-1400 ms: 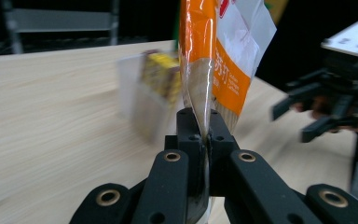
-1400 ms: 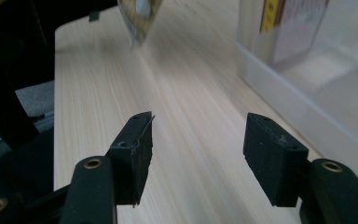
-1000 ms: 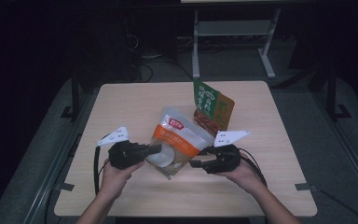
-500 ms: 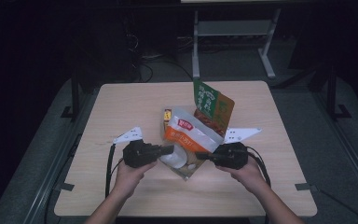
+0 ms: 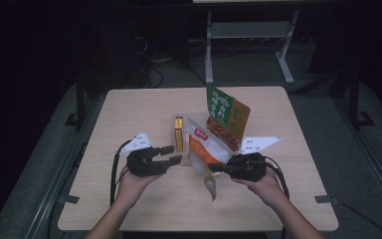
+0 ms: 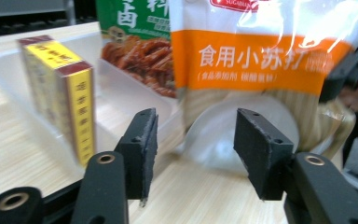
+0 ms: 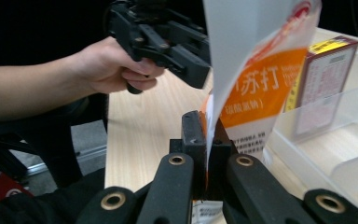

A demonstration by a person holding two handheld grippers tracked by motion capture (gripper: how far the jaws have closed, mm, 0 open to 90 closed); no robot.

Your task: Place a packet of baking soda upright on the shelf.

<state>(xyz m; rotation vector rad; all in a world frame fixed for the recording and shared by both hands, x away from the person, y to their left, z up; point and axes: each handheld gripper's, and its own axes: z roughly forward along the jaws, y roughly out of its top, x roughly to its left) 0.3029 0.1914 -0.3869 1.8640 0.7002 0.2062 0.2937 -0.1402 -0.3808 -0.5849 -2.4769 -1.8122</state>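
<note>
With our right gripper (image 7: 204, 154) clamped on the baking-soda pouch (image 5: 206, 149) and our left gripper (image 6: 193, 149) jaws apart, we next lower the pouch into the clear tray (image 7: 335, 149).

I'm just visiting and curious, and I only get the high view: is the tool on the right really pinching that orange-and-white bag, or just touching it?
Observer: Pinching. In the right gripper view the right tool is shut on the edge of the baking soda pouch.
Visitor: And the other tool?
Observer: The left gripper view shows the left tool open, jaws well apart, with the pouch just beyond them.
Visitor: What is the little yellow box sitting on?
Observer: It stands upright inside a clear plastic tray.
</note>
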